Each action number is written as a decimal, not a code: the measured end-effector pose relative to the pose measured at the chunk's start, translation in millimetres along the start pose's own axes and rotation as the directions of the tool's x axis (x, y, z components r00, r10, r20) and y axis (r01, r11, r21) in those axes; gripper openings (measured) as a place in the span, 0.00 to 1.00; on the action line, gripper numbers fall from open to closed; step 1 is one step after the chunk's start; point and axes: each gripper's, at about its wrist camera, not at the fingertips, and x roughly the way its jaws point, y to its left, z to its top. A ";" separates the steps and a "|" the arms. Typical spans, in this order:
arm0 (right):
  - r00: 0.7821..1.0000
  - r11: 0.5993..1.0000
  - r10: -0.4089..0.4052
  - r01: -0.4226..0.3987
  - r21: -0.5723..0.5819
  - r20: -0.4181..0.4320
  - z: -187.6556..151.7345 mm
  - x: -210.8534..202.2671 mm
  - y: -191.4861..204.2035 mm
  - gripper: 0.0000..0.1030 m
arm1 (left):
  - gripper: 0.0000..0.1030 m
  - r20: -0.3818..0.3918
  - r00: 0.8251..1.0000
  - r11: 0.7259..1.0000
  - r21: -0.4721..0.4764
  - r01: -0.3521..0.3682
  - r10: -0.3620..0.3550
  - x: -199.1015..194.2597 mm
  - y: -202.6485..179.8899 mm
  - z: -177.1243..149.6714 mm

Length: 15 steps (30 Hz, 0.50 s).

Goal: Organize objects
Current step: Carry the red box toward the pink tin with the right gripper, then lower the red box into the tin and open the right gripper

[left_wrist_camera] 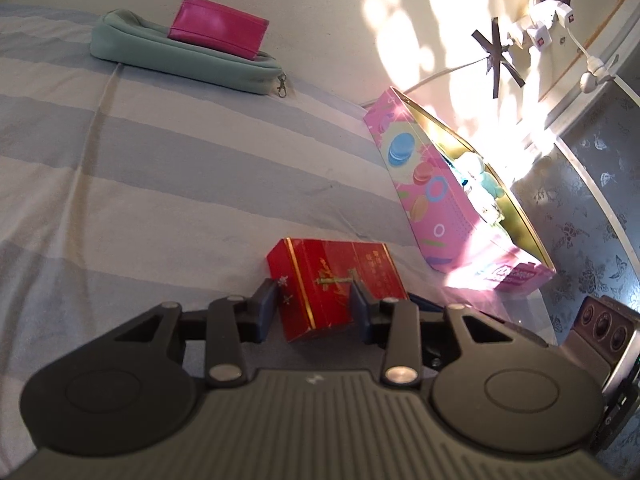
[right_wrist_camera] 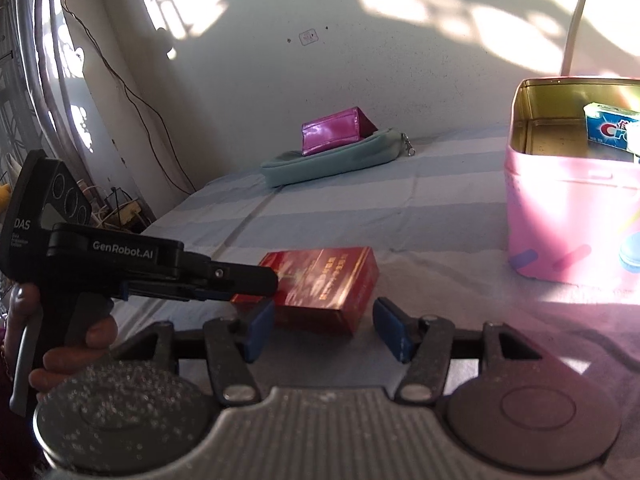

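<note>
bed, wall and cables in patchy sunlight

a blue-and-white striped bedsheet (left_wrist_camera: 168, 168) covers the bed against a pale wall (right_wrist_camera: 360, 60) dappled with sun. white power adapters (left_wrist_camera: 536, 32) and a white cable (left_wrist_camera: 592, 60) are fixed to the wall with crosses of dark tape (left_wrist_camera: 496, 60). thin dark wires (right_wrist_camera: 132, 96) trail down the wall corner beside a curtain (right_wrist_camera: 48, 80). grey butterfly-patterned wallpaper (left_wrist_camera: 592, 216) shows at the right.

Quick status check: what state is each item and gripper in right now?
left gripper: shut on red box
right gripper: open, empty
red box: closed, on the bed
pink tin: open, items inside
magenta wallet: closed, lying on teal pouch
teal pouch: on the bed
</note>
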 end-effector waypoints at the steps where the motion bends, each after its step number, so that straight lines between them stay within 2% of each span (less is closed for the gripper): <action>1: 1.000 1.000 -0.016 0.016 -0.022 0.003 -0.7 0.1 3.2 0.52 | 0.41 0.010 1.000 1.000 0.021 -0.024 0.024 2.1 -6.5 -0.9; 3: 0.998 0.998 -0.055 0.056 -0.035 0.019 -2.2 -2.6 6.2 0.45 | 0.41 0.018 0.999 0.997 0.057 -0.046 0.045 2.8 -18.6 4.1; 6: 0.985 0.994 -0.102 0.105 -0.017 0.142 2.4 -28.6 1.5 0.43 | 0.40 0.062 0.997 0.993 0.119 0.029 -0.036 -4.5 -45.5 26.2; 9: 0.944 0.985 -0.159 0.169 -0.011 0.289 16.5 -65.2 -3.0 0.43 | 0.41 0.094 0.989 0.975 0.200 0.092 -0.112 -3.9 -82.4 45.7; 11: 0.910 0.971 -0.218 0.237 -0.013 0.353 23.1 -83.5 -8.6 0.44 | 0.41 0.105 0.983 0.956 0.269 0.119 -0.152 7.2 -111.6 55.9; 13: 0.881 0.951 -0.286 0.308 0.003 0.376 27.7 -92.8 -20.2 0.45 | 0.41 0.097 0.981 0.938 0.323 0.127 -0.166 27.6 -135.7 61.9; 15: 0.875 0.942 -0.328 0.331 0.054 0.357 31.2 -97.2 -37.6 0.45 | 0.41 0.063 0.986 0.934 0.335 0.123 -0.152 53.4 -151.1 65.6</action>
